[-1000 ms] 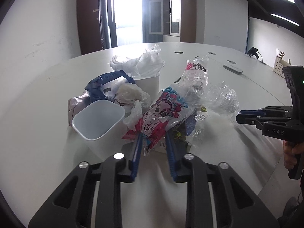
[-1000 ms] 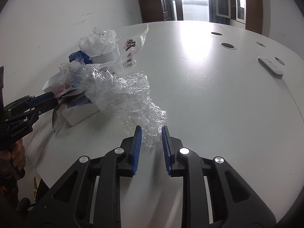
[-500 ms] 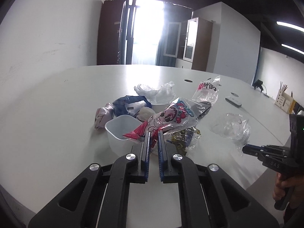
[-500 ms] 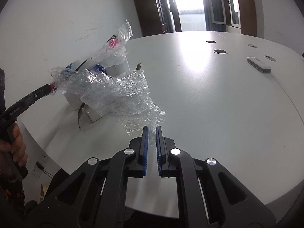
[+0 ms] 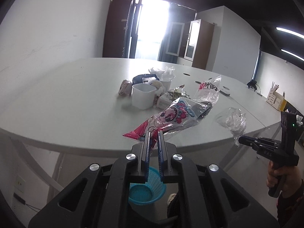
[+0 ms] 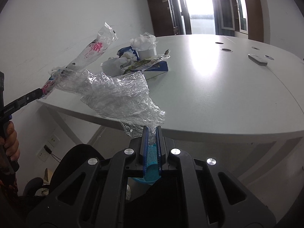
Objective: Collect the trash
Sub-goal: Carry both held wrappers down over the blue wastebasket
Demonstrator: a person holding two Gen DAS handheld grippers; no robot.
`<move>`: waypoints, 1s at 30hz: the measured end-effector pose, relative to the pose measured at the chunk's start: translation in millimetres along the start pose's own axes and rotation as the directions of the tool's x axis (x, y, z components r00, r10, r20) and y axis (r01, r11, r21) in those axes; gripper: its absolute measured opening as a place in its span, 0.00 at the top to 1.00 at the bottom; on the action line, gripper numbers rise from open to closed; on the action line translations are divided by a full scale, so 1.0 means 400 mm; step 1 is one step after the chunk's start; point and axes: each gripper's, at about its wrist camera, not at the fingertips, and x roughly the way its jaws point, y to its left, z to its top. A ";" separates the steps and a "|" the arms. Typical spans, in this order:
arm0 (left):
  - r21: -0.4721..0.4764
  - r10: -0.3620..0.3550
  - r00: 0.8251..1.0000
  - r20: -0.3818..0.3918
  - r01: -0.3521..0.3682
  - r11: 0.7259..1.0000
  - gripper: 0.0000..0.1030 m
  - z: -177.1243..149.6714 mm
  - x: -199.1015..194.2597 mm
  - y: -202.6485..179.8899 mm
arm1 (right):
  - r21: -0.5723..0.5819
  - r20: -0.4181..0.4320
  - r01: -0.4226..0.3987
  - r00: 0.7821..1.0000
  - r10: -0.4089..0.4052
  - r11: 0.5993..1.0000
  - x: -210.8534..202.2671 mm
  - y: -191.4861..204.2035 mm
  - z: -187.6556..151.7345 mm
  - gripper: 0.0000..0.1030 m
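Trash is in both of your tongs, lifted off the bench. Your left tongs [image 5: 153, 133] are pinching the pink end of the printed snack wrapper [image 5: 171, 119], which slants up and away over the near edge of the bench [image 5: 66, 98]. Your right tongs [image 6: 151, 131] are pinching a corner of the crumpled clear film [image 6: 121, 96], and the film fans out to the left in the air, ahead of the bench edge.

Compared with half a second ago, both tongs have pulled back and risen: the bench edge and its leg now show beneath them, where before the surface filled the lower view. A second ago both pairs were spread around their pieces; now each is pressed onto its piece. The wrapper has come away from the heap, which sits well apart behind it.

Below and between the fingers of each pair, a teal basket [image 5: 146, 188] stands on the floor; it did not show in the earlier views.

Farther out on the bench, the rest of the heap stays put: a white tub [image 5: 143, 97], a cup stuffed with white plastic [image 6: 146, 47], a blue bag [image 5: 141, 77] and a white box [image 5: 165, 101]. A white remote [image 6: 257, 59] lies well apart on the right.
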 end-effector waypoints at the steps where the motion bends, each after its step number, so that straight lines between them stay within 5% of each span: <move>1: -0.001 -0.004 1.000 -0.018 0.004 1.000 0.94 -0.016 -0.009 0.005 | -0.005 -0.005 -0.003 1.000 0.003 1.000 -0.009 0.007 -0.011 0.93; 10: -0.001 0.067 0.984 -0.163 -0.068 0.998 0.94 -0.194 -0.028 0.060 | 0.011 -0.099 -0.018 0.995 0.019 1.000 0.001 0.033 -0.132 0.93; 16: -0.056 0.072 0.962 -0.264 -0.090 0.994 0.94 -0.268 0.066 0.123 | 0.016 -0.191 -0.003 0.982 0.007 1.000 0.095 0.053 -0.184 0.93; 30: 0.004 0.196 0.891 -0.409 -0.213 0.977 0.94 -0.322 0.336 0.229 | 0.024 -0.348 0.110 0.933 -0.095 0.994 0.352 0.079 -0.260 0.93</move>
